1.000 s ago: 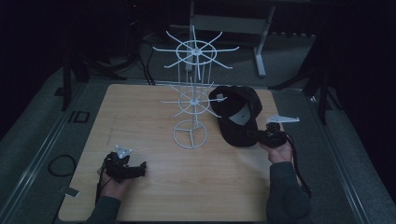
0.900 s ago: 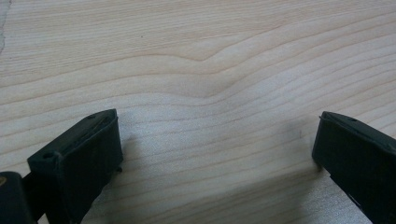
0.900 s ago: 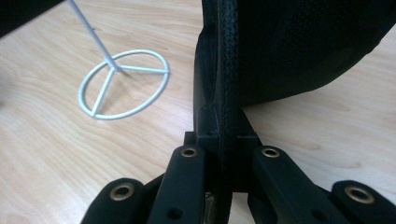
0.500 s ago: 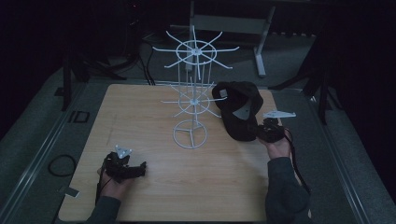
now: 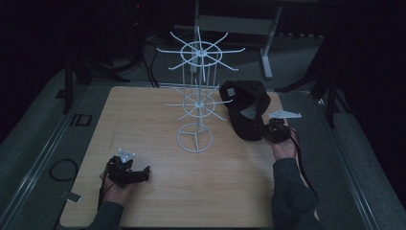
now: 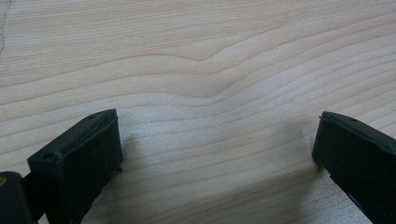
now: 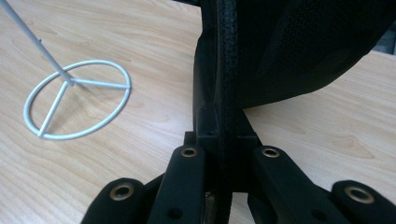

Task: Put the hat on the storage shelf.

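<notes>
Black fabric cap, pinched by right gripper, hangs beside white wire rack, next needing a hook; left gripper gapes empty

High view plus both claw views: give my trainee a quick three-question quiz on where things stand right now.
1. True or false: the right claw is shut on the black cap.
2. What lies between the jaws of the left claw?
A. a cap
B. bare wooden table
C. a wire arm of the rack
3. Fill in: the white wire rack stands on a round ____ base on the table.

Key
1. True: the right claw view shows its jaws pinched on the cap's edge.
2. B: the jaws stand wide apart over bare wood.
3. Ring: a wire ring with three spokes, beside the cap.
</notes>
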Motion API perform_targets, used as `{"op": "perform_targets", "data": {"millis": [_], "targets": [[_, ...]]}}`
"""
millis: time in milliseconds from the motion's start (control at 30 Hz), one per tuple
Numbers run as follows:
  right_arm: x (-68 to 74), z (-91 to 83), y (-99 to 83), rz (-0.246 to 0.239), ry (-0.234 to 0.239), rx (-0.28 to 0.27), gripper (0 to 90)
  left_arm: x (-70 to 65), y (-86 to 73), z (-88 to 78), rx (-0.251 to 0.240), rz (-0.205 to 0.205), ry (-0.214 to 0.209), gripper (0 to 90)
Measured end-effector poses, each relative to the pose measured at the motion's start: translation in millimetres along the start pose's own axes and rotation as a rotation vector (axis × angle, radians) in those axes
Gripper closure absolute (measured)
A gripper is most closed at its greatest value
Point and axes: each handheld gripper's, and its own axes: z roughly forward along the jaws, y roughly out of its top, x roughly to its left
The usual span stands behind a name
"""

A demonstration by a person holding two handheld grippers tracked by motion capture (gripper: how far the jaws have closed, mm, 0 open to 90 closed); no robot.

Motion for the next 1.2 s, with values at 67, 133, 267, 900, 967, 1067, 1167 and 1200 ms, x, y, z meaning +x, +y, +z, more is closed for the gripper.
{"op": "perform_targets", "data": {"millis": [67, 133, 267, 900, 967, 1067, 1167, 1200], "targets": [[-0.2, 0.4, 0.9, -0.001, -0.007, -0.006, 86.7, 0.0, 0.0, 0.0, 0.0, 0.0, 0.0, 1.5], [-0.4, 0.8, 1.8, 0.0, -0.013, -0.014, 86.7, 0.0, 0.0, 0.0, 0.0, 0.0, 0.0, 1.5], [-0.8, 1.1, 3.7, 0.004, -0.017, -0.031, 86.7, 0.0, 0.0, 0.0, 0.0, 0.0, 0.0, 1.5], [2.7, -0.7, 16.0, -0.013, -0.018, -0.064, 86.7, 0.0, 0.0, 0.0, 0.0, 0.0, -0.001, 1.5], [3.0, -1.5, 17.1, -0.016, -0.018, -0.067, 86.7, -0.1, 0.0, 0.1, -0.001, 0.0, -0.001, 1.5], [4.0, -2.7, 19.3, -0.021, -0.017, -0.075, 86.7, -0.1, 0.0, 0.1, -0.001, 0.0, -0.001, 1.5], [5.7, -4.2, 21.5, -0.023, -0.017, -0.084, 86.7, -0.1, 0.0, 0.1, -0.001, 0.0, -0.001, 1.5], [6.0, -4.5, 22.0, -0.025, -0.018, -0.086, 86.7, -0.1, 0.0, 0.0, 0.0, 0.001, -0.001, 1.5]]}}
